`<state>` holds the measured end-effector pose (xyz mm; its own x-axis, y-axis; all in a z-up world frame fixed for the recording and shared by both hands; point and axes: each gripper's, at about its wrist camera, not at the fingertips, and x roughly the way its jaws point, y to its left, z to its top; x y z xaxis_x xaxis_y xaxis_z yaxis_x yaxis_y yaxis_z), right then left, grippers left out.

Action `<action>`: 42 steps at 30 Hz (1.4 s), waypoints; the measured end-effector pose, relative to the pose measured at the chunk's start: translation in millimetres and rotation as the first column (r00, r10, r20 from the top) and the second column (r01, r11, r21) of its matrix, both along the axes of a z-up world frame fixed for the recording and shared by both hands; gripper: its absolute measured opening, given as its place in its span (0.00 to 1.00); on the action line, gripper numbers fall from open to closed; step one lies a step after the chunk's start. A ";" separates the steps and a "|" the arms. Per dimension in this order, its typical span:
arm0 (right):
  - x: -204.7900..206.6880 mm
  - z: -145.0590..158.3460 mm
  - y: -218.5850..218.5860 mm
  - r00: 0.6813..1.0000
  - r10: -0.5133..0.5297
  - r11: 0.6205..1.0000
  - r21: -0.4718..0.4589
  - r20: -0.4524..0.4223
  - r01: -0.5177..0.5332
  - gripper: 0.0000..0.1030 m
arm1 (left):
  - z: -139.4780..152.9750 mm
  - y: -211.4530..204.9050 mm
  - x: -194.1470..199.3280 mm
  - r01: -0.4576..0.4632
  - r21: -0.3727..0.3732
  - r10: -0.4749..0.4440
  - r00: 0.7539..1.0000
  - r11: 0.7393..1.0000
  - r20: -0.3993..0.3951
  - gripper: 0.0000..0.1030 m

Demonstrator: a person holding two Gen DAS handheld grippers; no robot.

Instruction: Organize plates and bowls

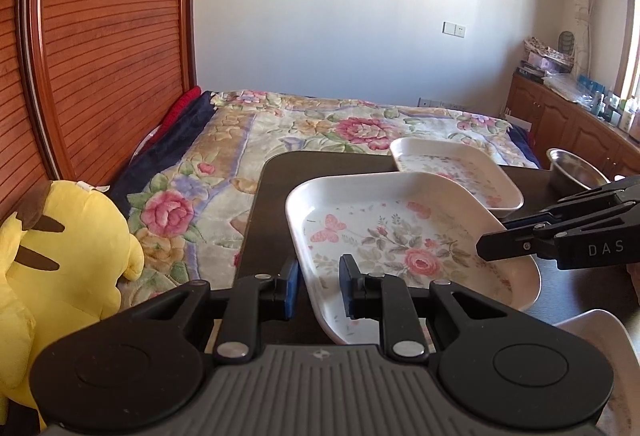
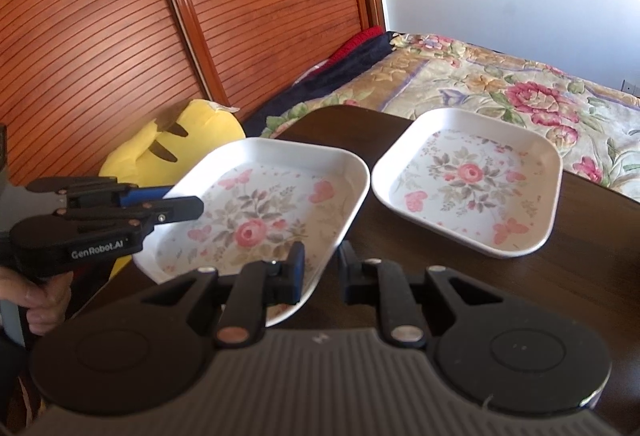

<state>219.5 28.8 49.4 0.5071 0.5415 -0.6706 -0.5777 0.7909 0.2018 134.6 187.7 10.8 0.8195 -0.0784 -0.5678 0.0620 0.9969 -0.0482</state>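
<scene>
A dark wooden table stands beside a bed with a flowered cover. Two square white plates with pink rose prints are in play.

The near plate is lifted off the table and tilted, hanging over the table's near left corner. Both claws appear to grip it. The left claw has its two blue-padded fingers either side of the plate's near left rim, one finger under or outside, the other inside the dish, closed on the rim. The right claw straddles the opposite rim in the same way and looks clamped on it too.

The second plate lies flat on the table toward the far edge, just beside the lifted one and not touching it. A metal bowl sits at the table's far right corner. Part of a white dish shows at the near right. A yellow plush toy lies off the table to the left.

The likely step is stacking the held plate onto the flat one. To do it well, level the plate first, keep both grips even so it does not twist, square its corners over the lower plate, lower until it seats, then release.
</scene>
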 end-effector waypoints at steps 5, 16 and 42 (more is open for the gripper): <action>-12.1 6.6 -17.0 1.000 -0.015 1.000 0.009 0.015 0.015 0.19 | 5.6 -17.8 -11.4 0.023 -0.001 -0.023 1.000 1.000 0.013 0.21; -45.7 10.9 -64.8 0.996 -0.079 0.997 0.000 0.036 0.079 0.19 | 8.2 -65.5 -38.4 0.101 -0.007 -0.101 0.995 0.995 0.023 0.21; -128.7 8.0 -114.8 0.988 -0.137 0.990 0.026 0.065 0.135 0.19 | 12.0 -112.2 -108.5 0.180 0.019 -0.180 0.984 0.984 0.018 0.21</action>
